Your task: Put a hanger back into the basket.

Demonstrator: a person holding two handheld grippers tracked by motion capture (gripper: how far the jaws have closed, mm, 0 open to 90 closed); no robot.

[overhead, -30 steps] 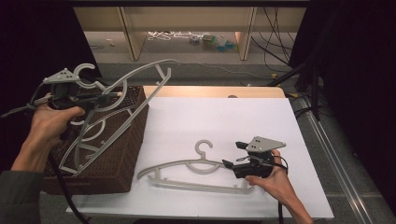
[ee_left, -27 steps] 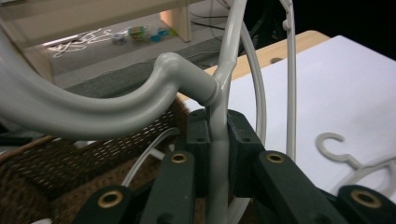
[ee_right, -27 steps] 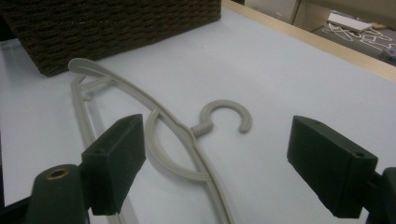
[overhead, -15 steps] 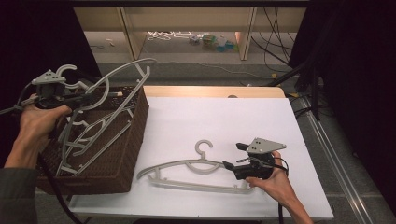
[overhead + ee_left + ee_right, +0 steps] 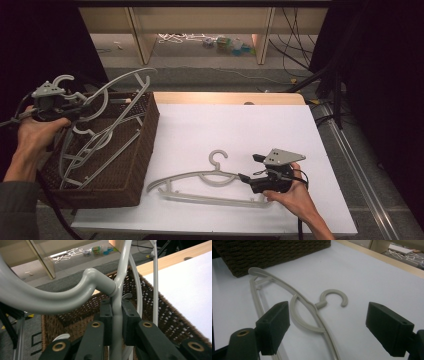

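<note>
My left gripper (image 5: 75, 102) is over the left rim of a brown wicker basket (image 5: 135, 172), shut on a grey plastic hanger (image 5: 120, 82) that leans tilted across the basket. In the left gripper view the jaws clamp the grey hanger's bar (image 5: 116, 315) just below its hook, and my left gripper (image 5: 116, 308) points at the basket's far wall. Other grey hangers (image 5: 95, 150) lie inside the basket. A second grey hanger (image 5: 200, 177) lies flat on the white table top. My right gripper (image 5: 248, 167) stands open at its right end. The flat hanger (image 5: 307, 307) runs under my right gripper (image 5: 332, 327), and its pads do not touch it.
The white sheet (image 5: 225, 125) covers the table, with a wooden strip (image 5: 225, 97) along its far edge. Behind it stands a wooden shelf frame (image 5: 140, 35), with small items and cables on the floor (image 5: 220, 42). A dark stand and cables (image 5: 330, 65) rise at the right.
My left hand has carried the held hanger leftward and a little down, so it now leans lower into the basket. The right gripper and the flat hanger have stayed put.
</note>
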